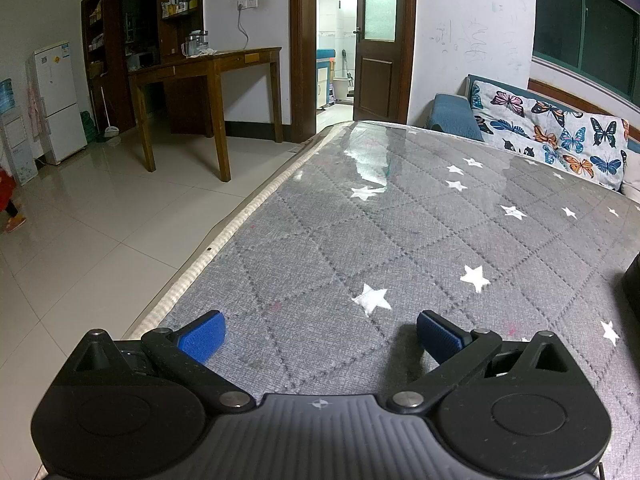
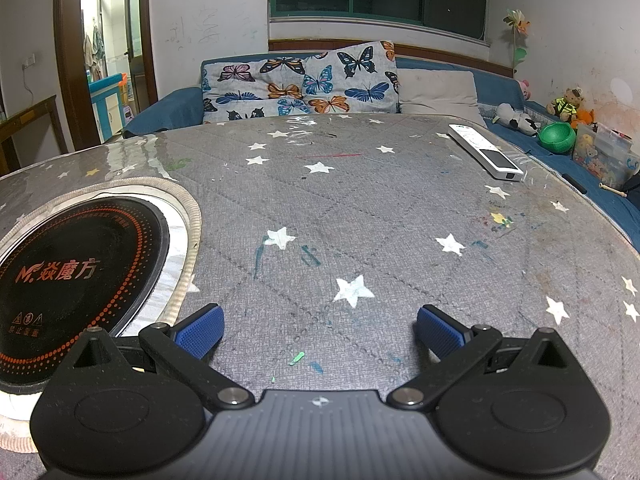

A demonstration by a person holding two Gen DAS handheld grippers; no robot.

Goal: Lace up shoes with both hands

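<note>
Shoes were in neither view — you held the left gripper and right gripper spread wide, empty, over the table. Laces probably handle limp — pinch near the tips.

Both tools look alike: the left hand-held gripper and the right hand-held gripper have matte black ribbed bodies, round side housings, silver pivot screws, a small crosshair mark, and textured blue finger pads.
</note>
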